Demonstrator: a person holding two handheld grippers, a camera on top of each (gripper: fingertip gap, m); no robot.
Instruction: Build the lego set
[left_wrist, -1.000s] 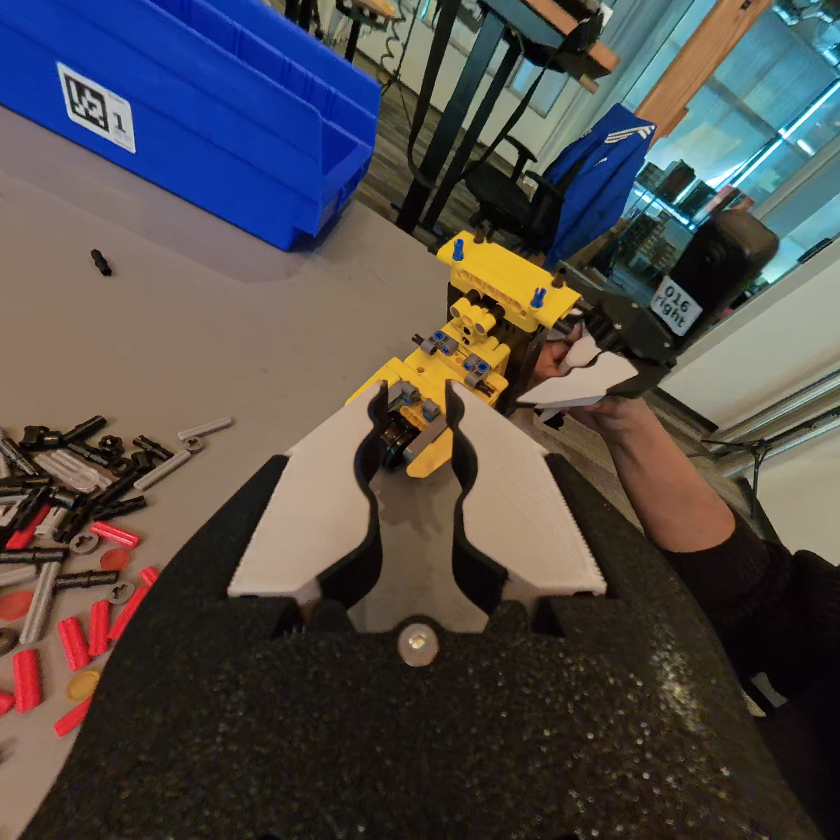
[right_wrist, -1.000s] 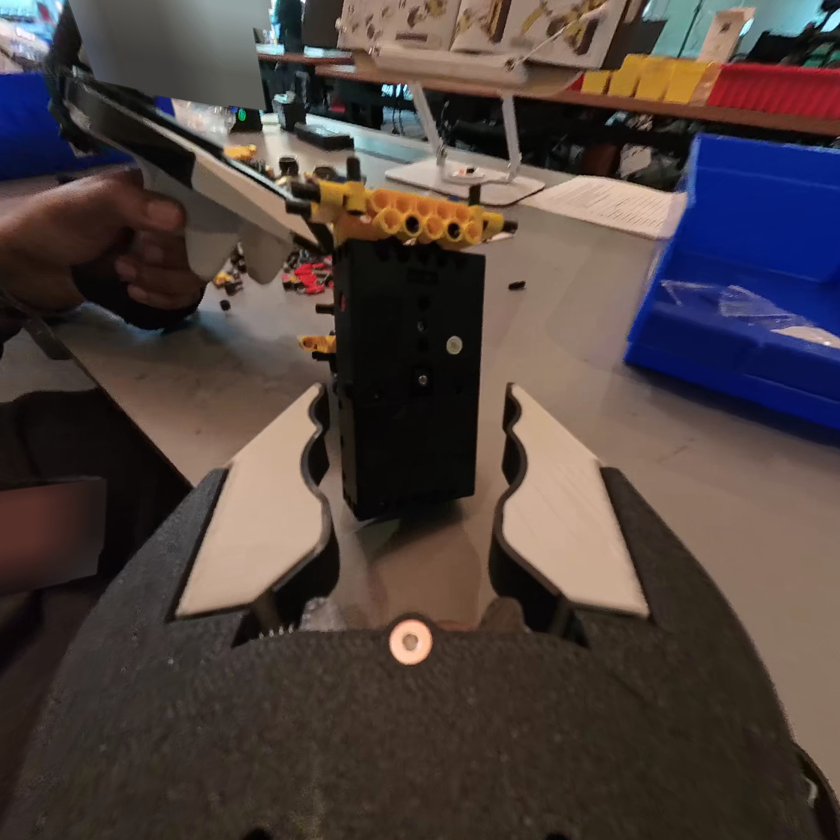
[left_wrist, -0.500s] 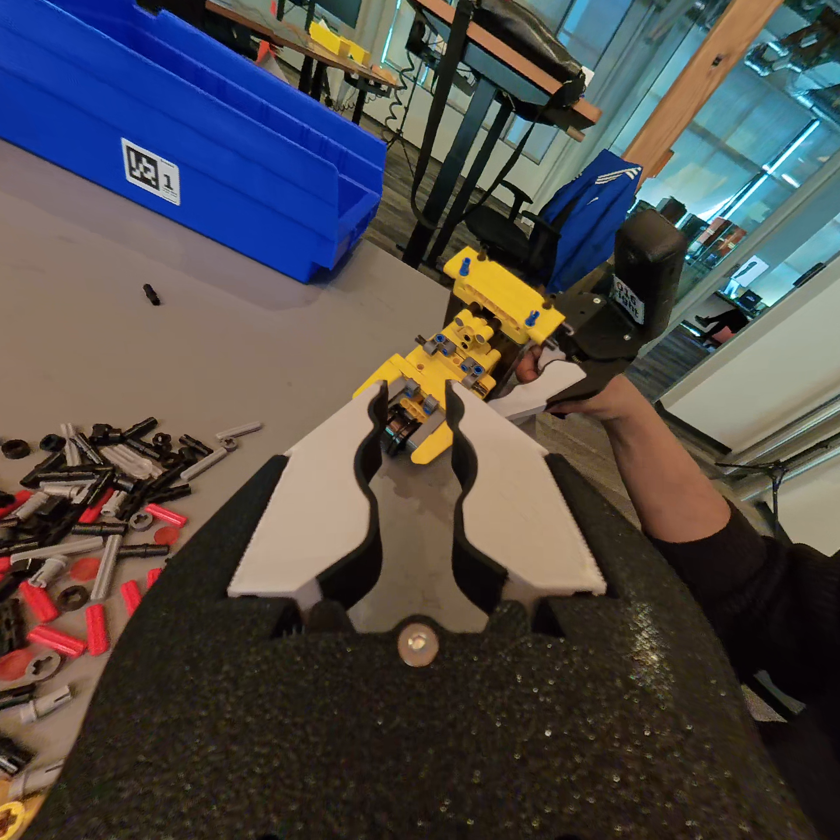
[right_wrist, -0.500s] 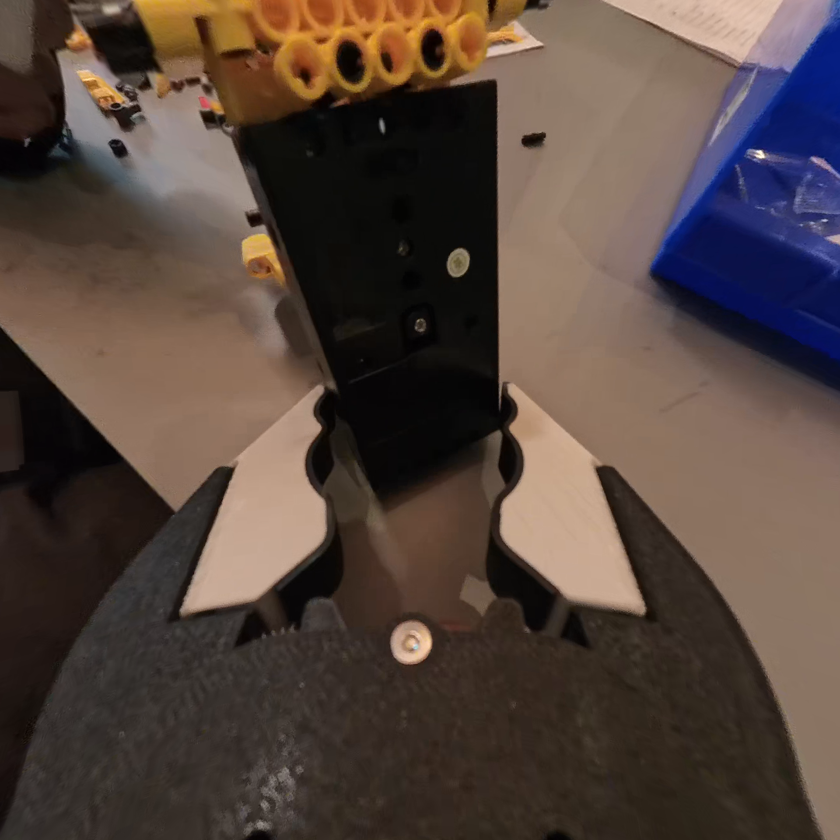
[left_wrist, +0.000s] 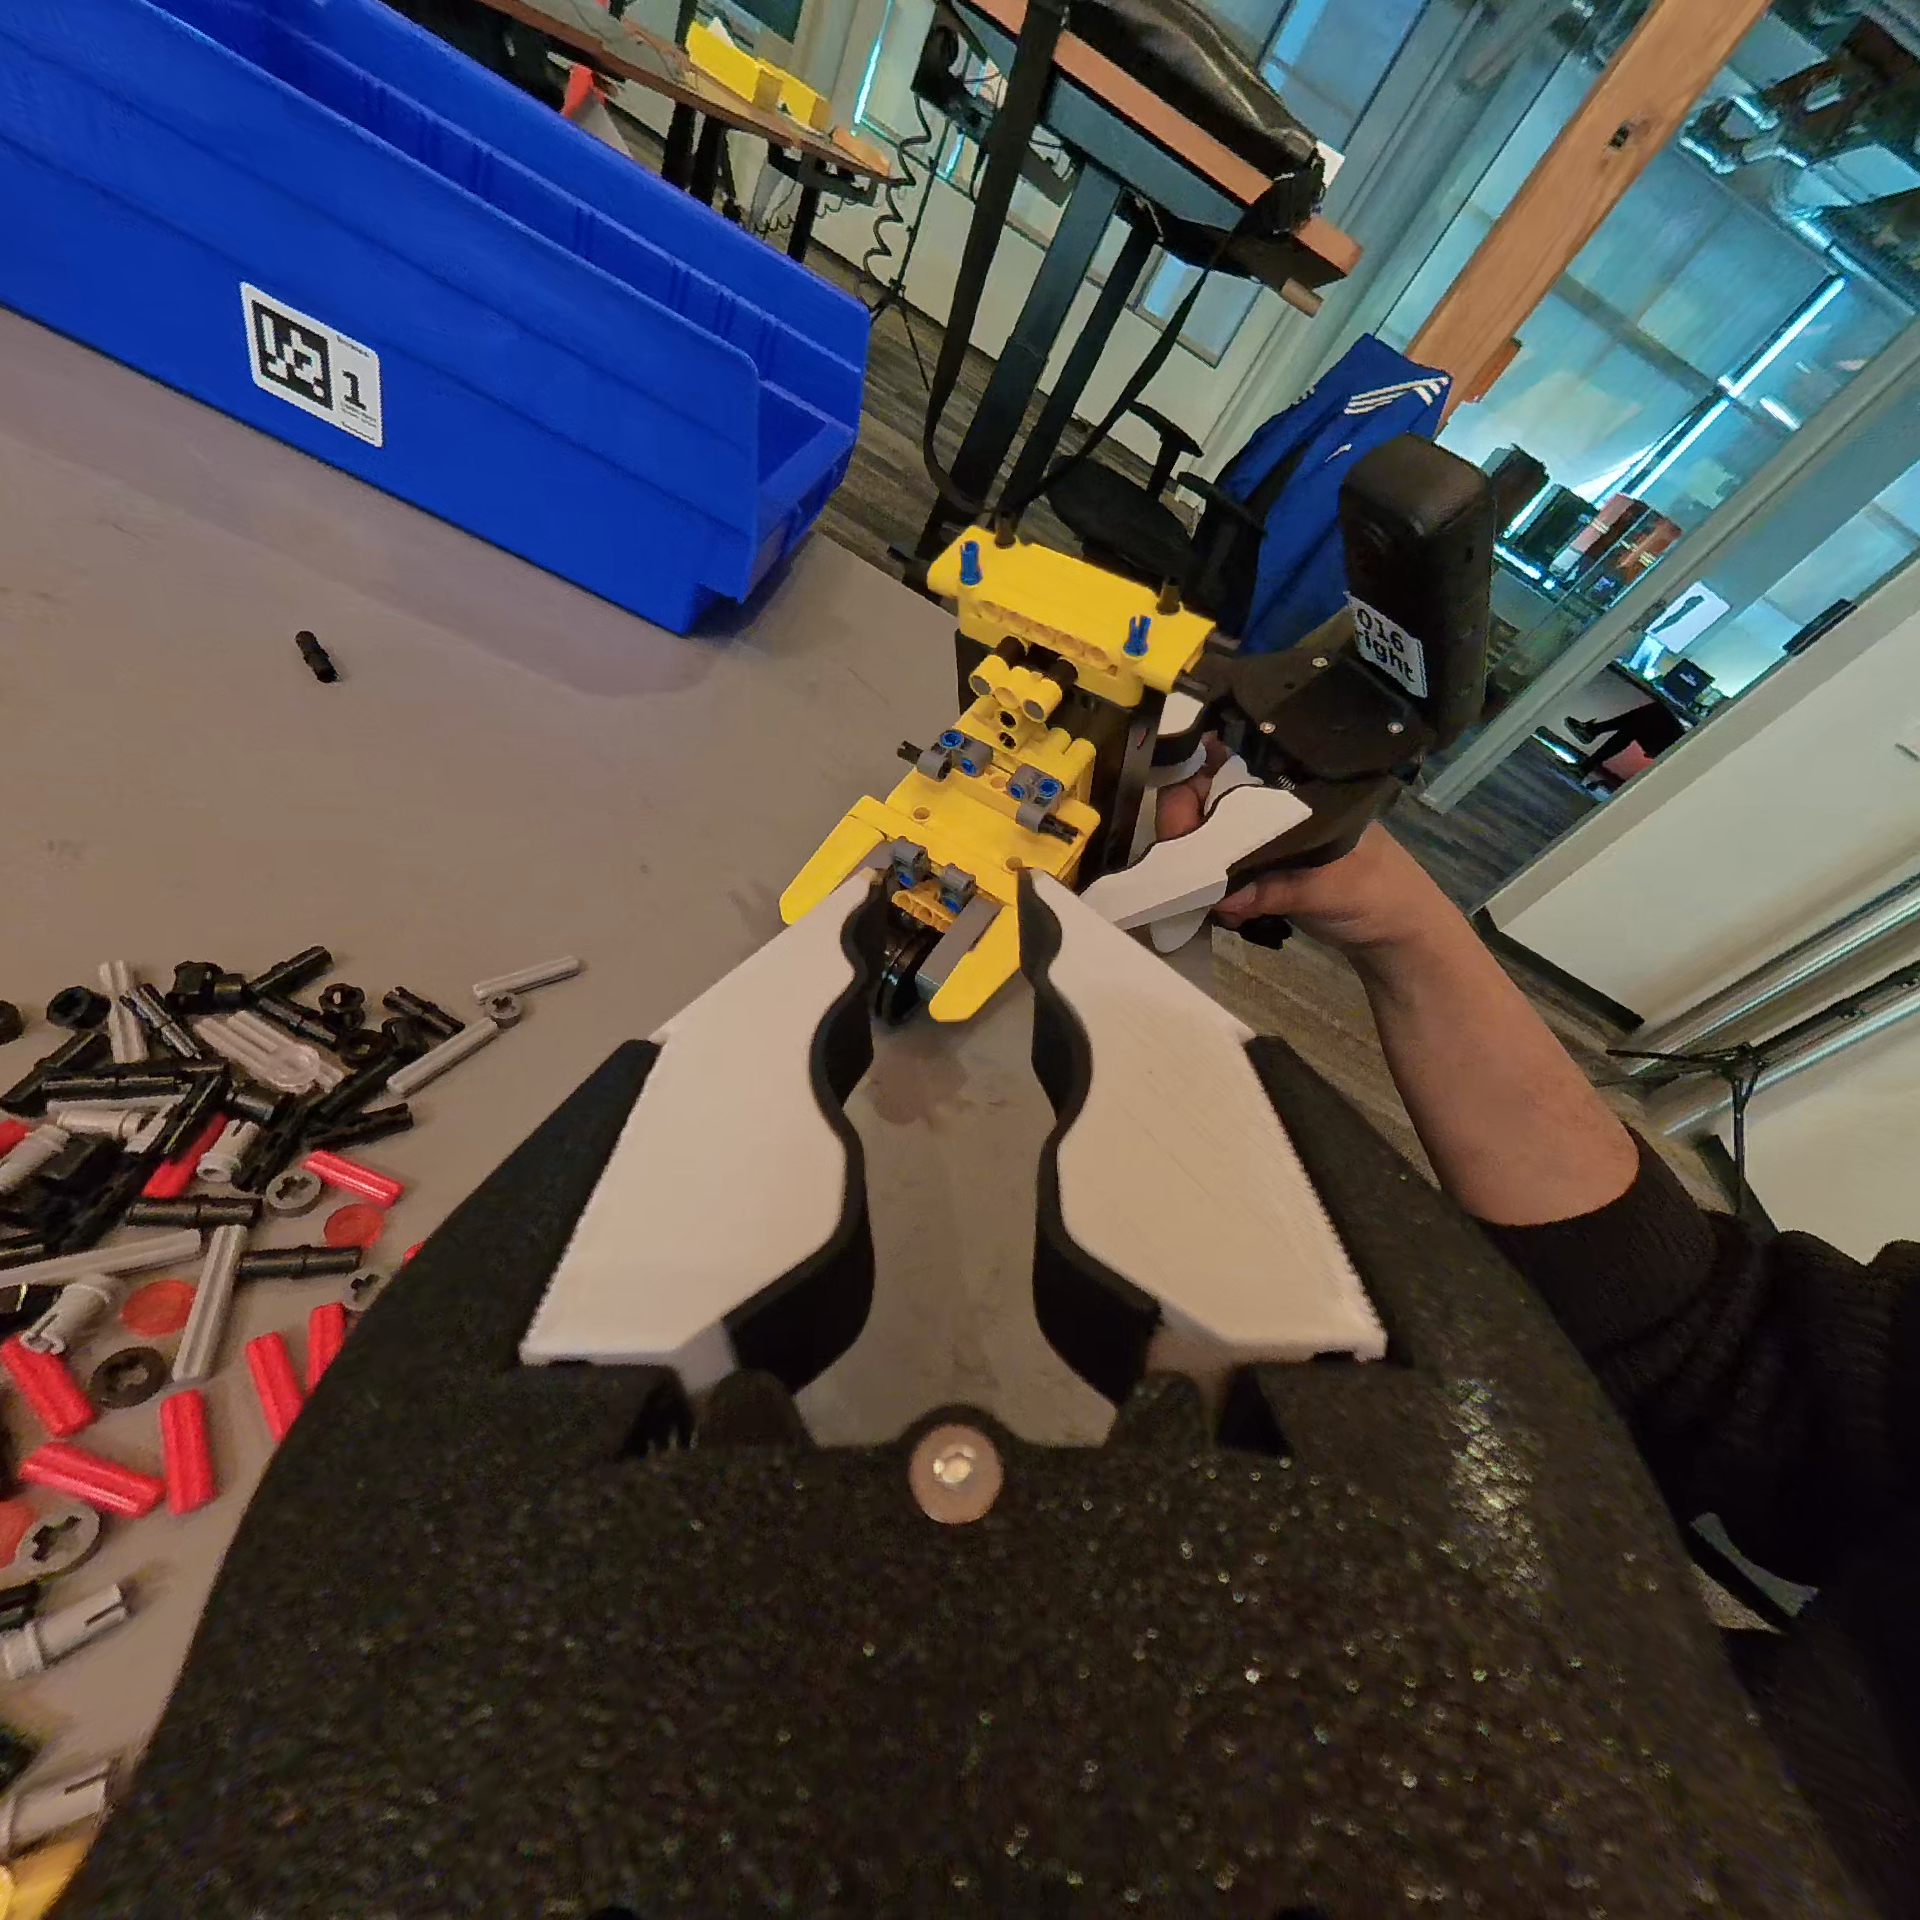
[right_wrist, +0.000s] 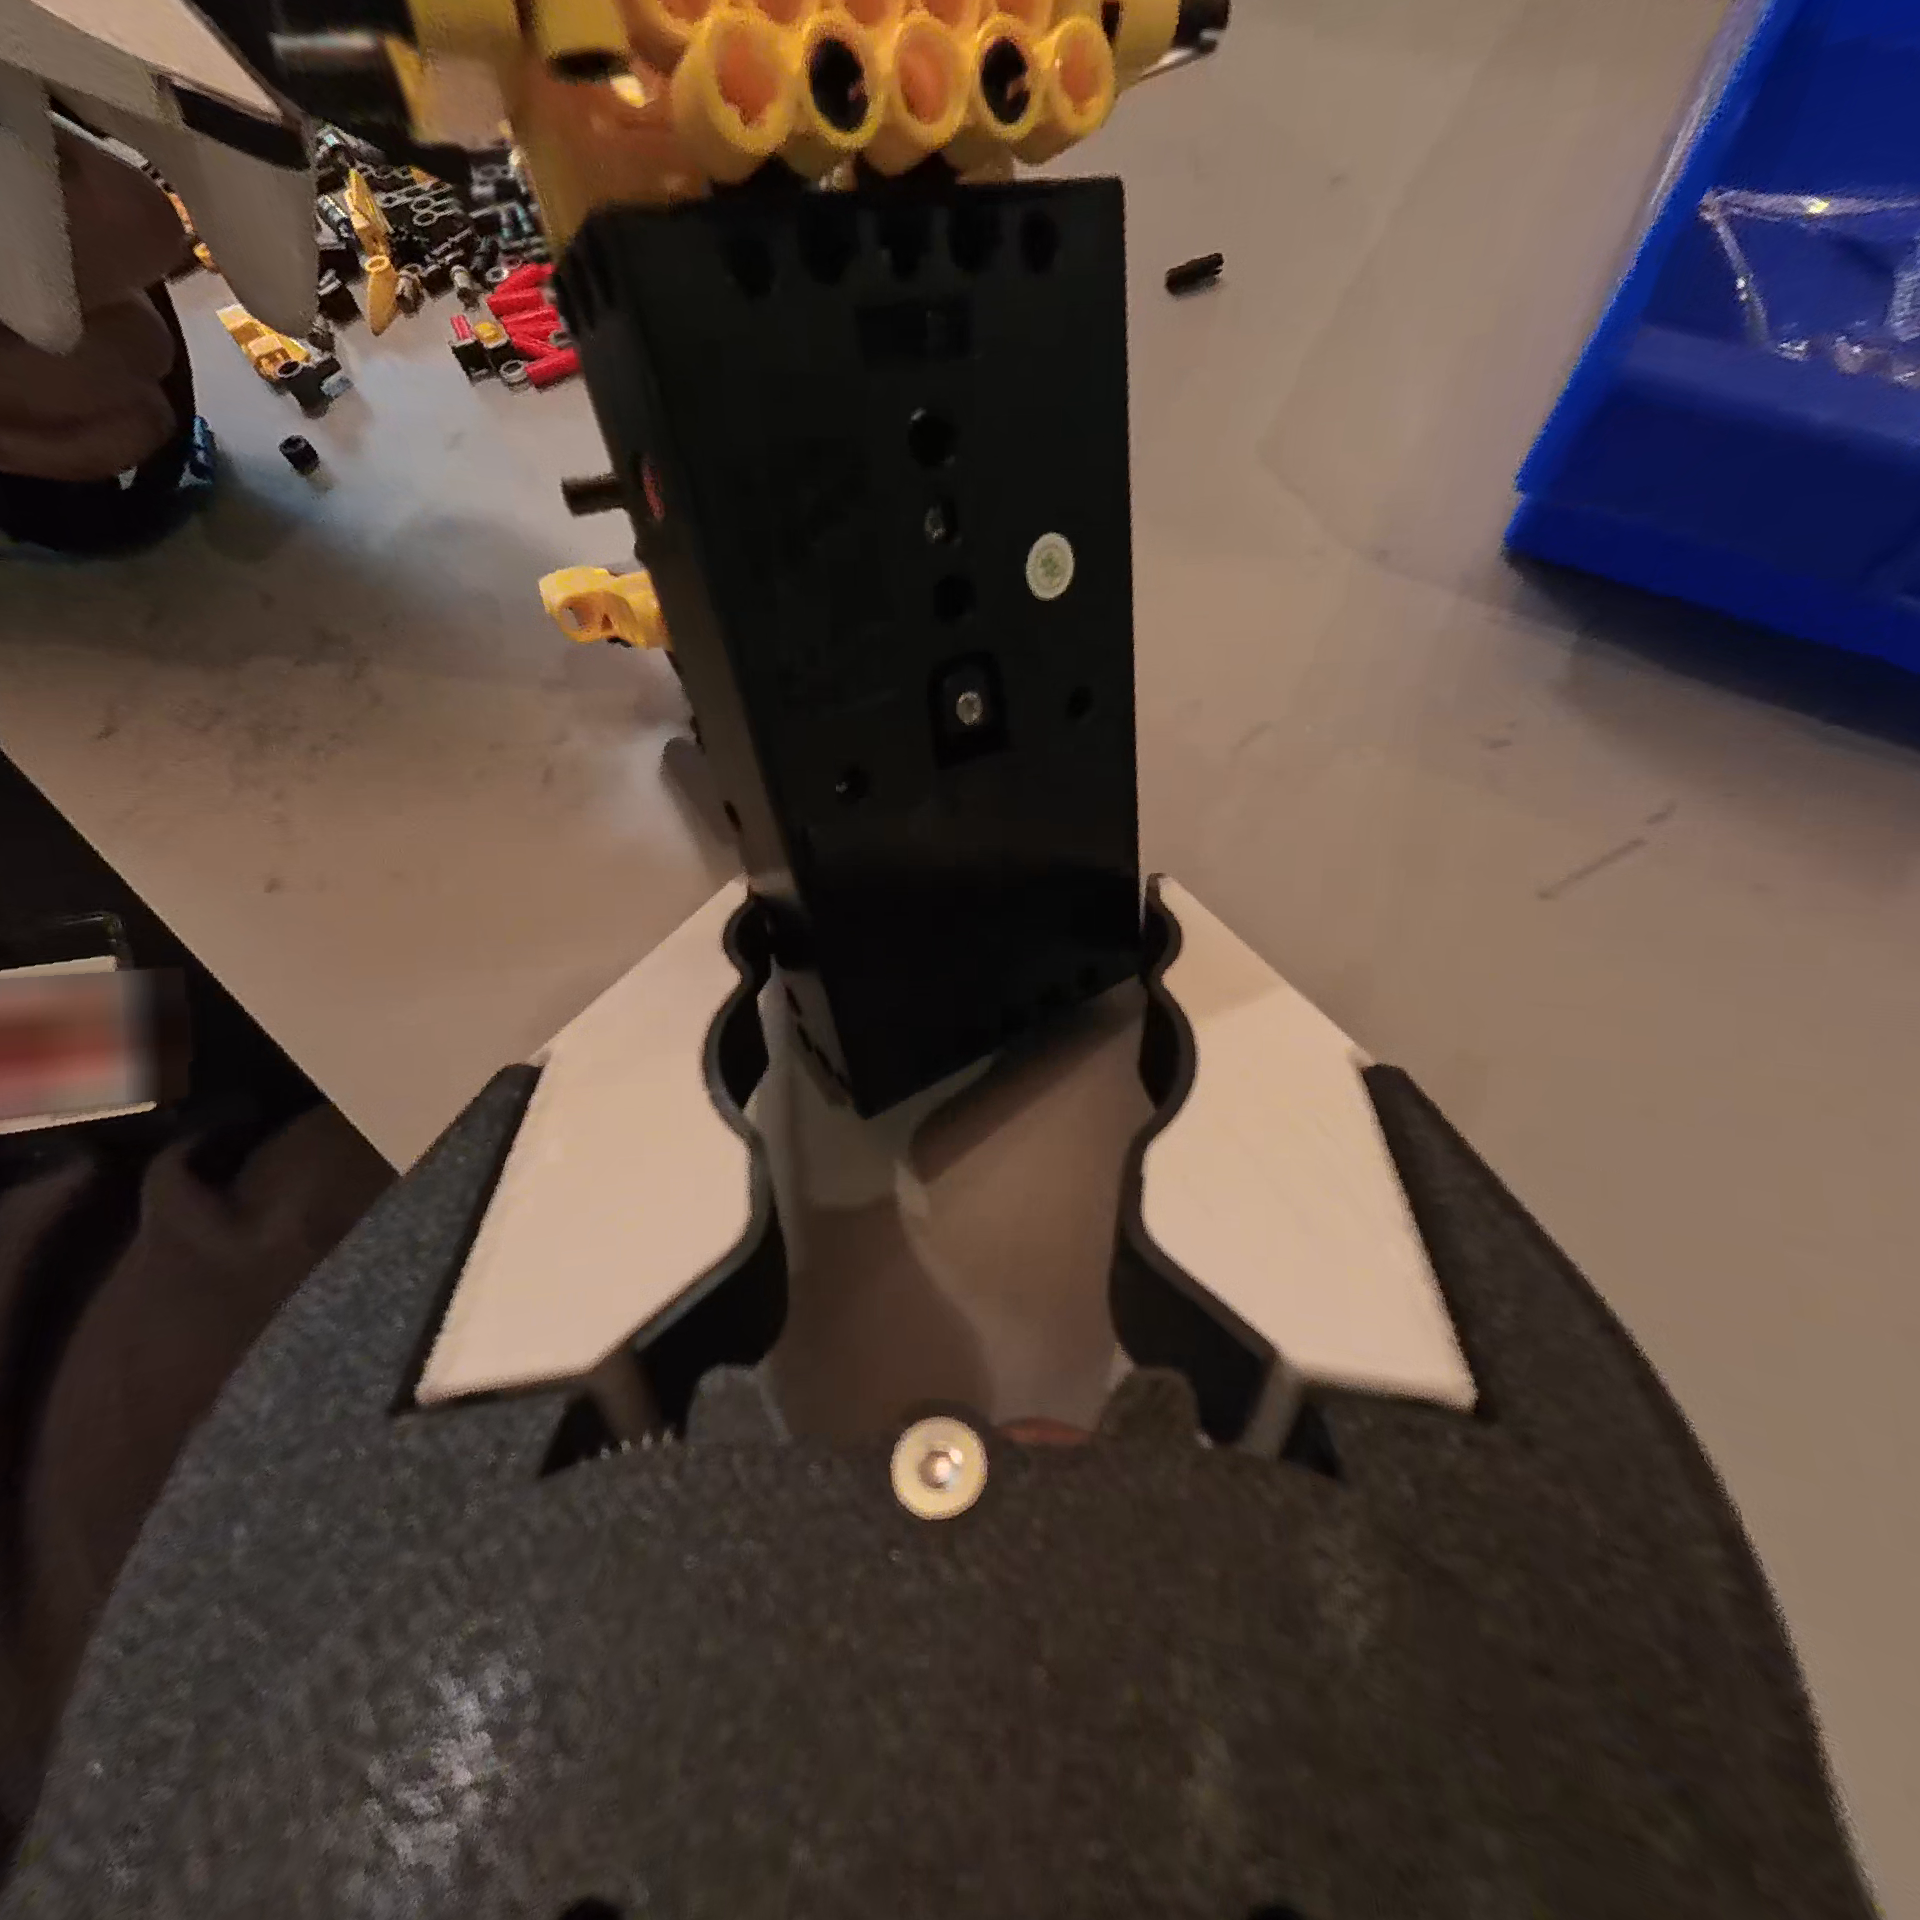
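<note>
A yellow building-toy model (left_wrist: 987, 821) with blue pins stands on the grey table (left_wrist: 416, 810), fixed to a tall black block (right_wrist: 914, 623). My left gripper (left_wrist: 935, 914) is shut on the model's low front end, over a black wheel and a grey piece. My right gripper (right_wrist: 948, 914) is open. Its fingertips (right_wrist: 1169, 935) flank the lower end of the black block closely, one on each side. A yellow holed beam (right_wrist: 894, 94) tops the block. The right gripper's white finger (left_wrist: 1174, 883) shows beside the model in the left wrist view. The left gripper's finger (right_wrist: 156, 135) shows at the upper left of the right wrist view.
Blue bins (left_wrist: 468, 312) stand at the table's far side, and one (right_wrist: 1766, 416) lies right of the block. A pile of loose black, grey and red parts (left_wrist: 187, 1122) lies to the left. A single black pin (left_wrist: 315, 657) lies apart. A chair with a blue jacket (left_wrist: 1330, 468) stands beyond the table.
My right gripper has moved forward, and the black block's lower end now sits between its fingertips; the jaw width is unchanged. My left gripper keeps its hold on the model's front.
</note>
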